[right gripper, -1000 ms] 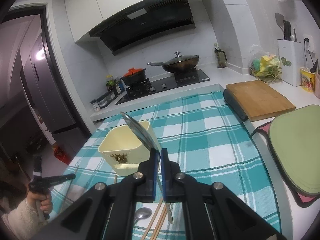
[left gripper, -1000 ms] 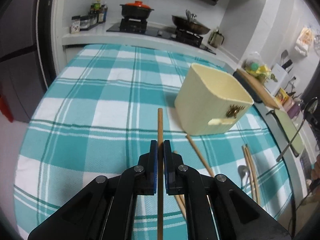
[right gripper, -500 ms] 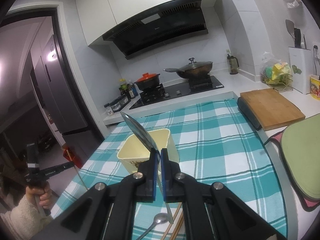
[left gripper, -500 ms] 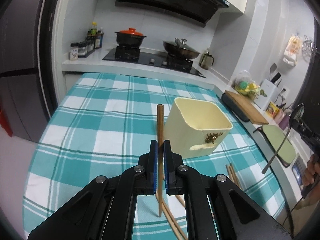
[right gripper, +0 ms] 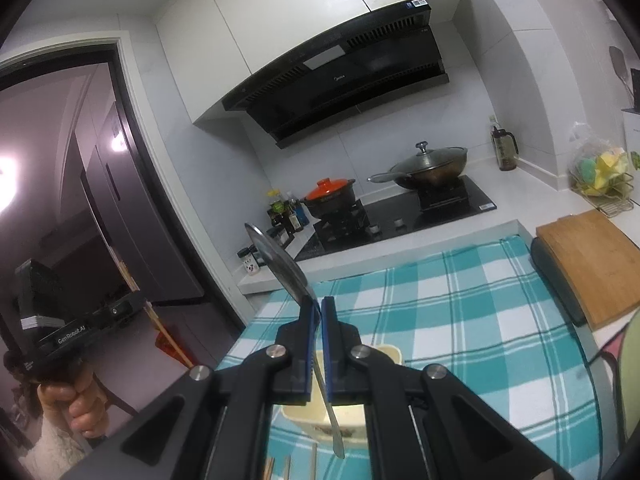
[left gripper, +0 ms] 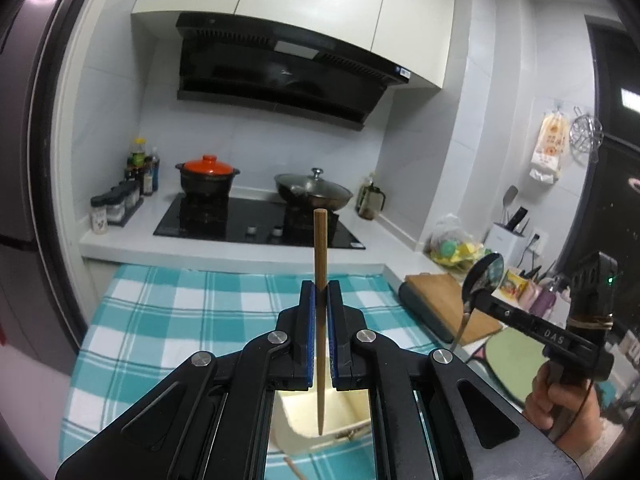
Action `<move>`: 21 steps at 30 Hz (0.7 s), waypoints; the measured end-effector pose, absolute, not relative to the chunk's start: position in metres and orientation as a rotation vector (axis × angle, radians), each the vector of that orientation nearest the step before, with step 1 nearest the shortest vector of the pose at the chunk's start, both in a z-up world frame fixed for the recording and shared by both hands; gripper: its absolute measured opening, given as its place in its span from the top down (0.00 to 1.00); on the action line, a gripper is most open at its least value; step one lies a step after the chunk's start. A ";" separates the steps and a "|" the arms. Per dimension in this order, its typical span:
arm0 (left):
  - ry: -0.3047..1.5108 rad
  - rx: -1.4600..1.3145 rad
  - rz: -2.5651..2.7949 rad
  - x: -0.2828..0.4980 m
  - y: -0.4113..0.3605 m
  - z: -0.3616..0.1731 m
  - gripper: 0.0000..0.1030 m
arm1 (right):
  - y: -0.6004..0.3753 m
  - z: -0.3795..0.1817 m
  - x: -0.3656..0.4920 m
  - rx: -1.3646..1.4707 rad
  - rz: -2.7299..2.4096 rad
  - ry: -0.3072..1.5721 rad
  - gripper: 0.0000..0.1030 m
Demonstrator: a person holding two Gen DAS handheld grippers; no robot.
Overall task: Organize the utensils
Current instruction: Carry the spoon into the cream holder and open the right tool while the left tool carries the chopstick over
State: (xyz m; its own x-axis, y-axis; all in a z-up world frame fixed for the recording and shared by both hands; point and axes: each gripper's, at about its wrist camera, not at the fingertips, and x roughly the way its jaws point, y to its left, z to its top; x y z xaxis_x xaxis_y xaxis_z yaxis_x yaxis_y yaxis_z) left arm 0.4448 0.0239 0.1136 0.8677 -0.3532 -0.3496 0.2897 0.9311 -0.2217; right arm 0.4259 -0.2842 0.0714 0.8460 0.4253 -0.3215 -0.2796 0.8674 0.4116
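My left gripper (left gripper: 320, 294) is shut on a wooden chopstick (left gripper: 319, 240) that stands upright, its lower tip hanging over the cream square container (left gripper: 340, 412) below. My right gripper (right gripper: 318, 308) is shut on a metal spoon (right gripper: 280, 260), bowl up and to the left, handle slanting down over the cream container (right gripper: 386, 354). Each gripper shows in the other's view: the right gripper (left gripper: 476, 300) with the spoon (left gripper: 486, 274) at right, the left gripper (right gripper: 136, 306) with the chopstick (right gripper: 164, 330) at left. More chopsticks (right gripper: 288, 468) lie on the checked tablecloth (right gripper: 460, 300).
Behind the table is a stove (left gripper: 256, 220) with a red-lidded pot (left gripper: 206, 178) and a wok (left gripper: 314, 194). A wooden cutting board (right gripper: 588, 260) and a green mat (left gripper: 514, 360) lie to the right. A dark fridge (right gripper: 132, 220) stands at left.
Both grippers have risen with their utensils. The container has slid from ahead of the fingers to beneath them, and the range hood has come into the left wrist view.
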 end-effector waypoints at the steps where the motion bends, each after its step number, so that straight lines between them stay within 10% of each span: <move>1: 0.415 -0.158 -0.341 0.457 0.017 0.109 0.97 | -0.279 0.072 0.438 0.356 0.378 0.416 0.96; 21: 0.800 -0.115 -0.261 0.592 -0.033 -0.053 0.95 | -0.264 -0.077 0.565 0.352 0.242 0.747 0.96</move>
State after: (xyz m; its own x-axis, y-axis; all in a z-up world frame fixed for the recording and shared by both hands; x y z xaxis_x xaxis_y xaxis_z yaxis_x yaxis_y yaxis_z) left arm 0.5925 -0.0327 -0.0526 0.6665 -0.2741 -0.6932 0.1873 0.9617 -0.2002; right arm 0.5651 -0.2636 -0.0766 0.7102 0.3368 -0.6183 -0.0900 0.9144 0.3947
